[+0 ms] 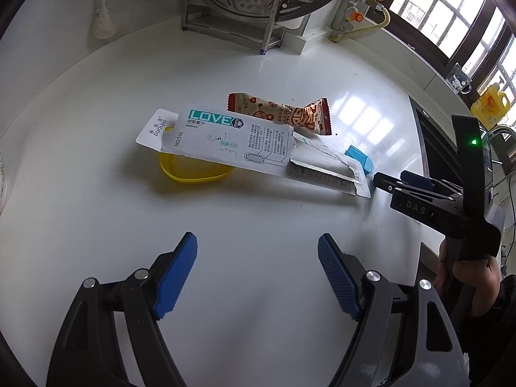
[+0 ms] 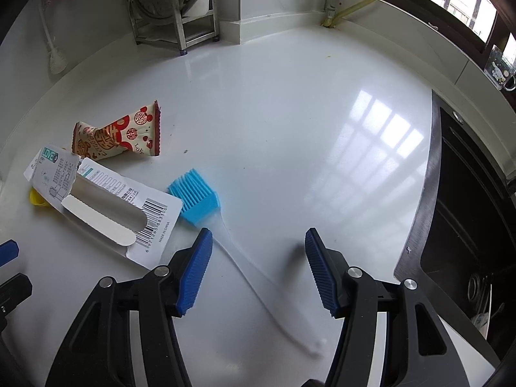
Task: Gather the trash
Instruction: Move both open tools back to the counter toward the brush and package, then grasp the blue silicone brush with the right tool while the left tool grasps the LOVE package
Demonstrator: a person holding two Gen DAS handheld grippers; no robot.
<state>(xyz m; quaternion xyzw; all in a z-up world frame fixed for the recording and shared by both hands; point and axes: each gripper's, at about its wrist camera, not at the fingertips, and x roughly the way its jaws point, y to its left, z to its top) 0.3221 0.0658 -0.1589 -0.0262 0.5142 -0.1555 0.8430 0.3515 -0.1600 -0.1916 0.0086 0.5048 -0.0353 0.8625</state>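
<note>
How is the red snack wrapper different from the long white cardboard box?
The red and cream plastic snack wrapper is crinkled and twisted; the long white cardboard toothbrush box is flat and stiff. The wrapper is short, the box much longer. The wrapper lies on the white counter, while one end of the box rests on a yellow plastic lid. The box is torn open. Neither is held by a claw.

Blue silicone brush, steel rack, dark sink
</note>
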